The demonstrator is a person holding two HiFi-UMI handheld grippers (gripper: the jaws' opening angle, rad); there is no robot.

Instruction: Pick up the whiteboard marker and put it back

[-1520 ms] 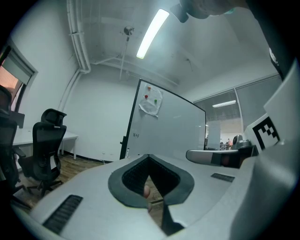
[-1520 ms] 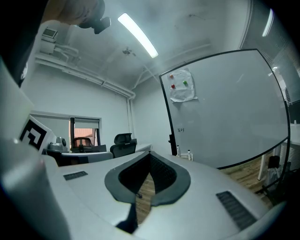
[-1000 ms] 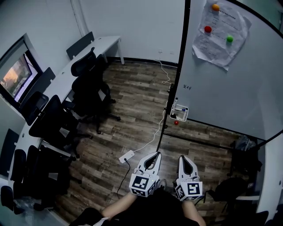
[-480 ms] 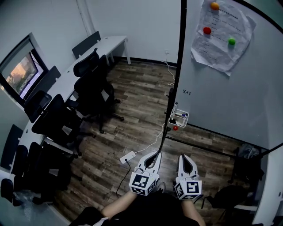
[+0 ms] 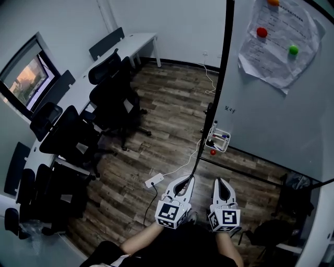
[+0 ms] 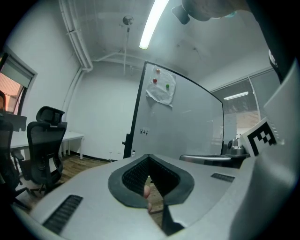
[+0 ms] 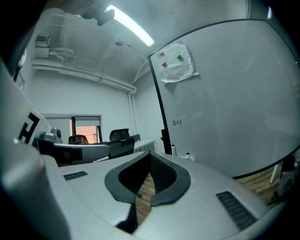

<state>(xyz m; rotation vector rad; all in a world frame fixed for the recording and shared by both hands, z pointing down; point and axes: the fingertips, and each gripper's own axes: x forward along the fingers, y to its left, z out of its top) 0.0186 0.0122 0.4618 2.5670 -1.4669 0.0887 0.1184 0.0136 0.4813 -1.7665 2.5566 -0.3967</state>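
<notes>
Room: white walls (image 5: 172,26) and a floor (image 5: 172,114) of dark, matte wood-grain planks. A long white table (image 5: 94,78) ran along the left wall under a window (image 5: 26,81). Black mesh-backed chairs (image 5: 112,99) were crowded beside the table. A white power strip (image 5: 152,181) lay flat on the planks, and its thin white cable (image 5: 183,160) snaked toward the board. A strip light (image 6: 152,23) ran along the ceiling.

Board: a large, smooth, glossy whiteboard (image 5: 271,120) stood upright at right in a thin black frame (image 5: 222,68). A crumpled paper (image 5: 282,41) hung near its top, held by round magnets: red (image 5: 262,32), green (image 5: 294,50) and an orange one (image 5: 273,1) at the picture's edge. A few small handwritten marks sat near the frame.

Task item: the marker (image 5: 221,137) lay in a small clear tray (image 5: 214,143) fixed at the board's lower left corner. More than one pen was there, too small to separate. A red dot (image 5: 212,152) sat just below the tray.

Grippers: both were held low in front of the person, side by side, well apart from the tray, pointing toward the board. The left gripper (image 5: 185,181) had its grey plastic jaws, lined with black ribbed pads, meeting at the tips with nothing gripped. The right gripper (image 5: 222,182) was likewise closed and empty.
</notes>
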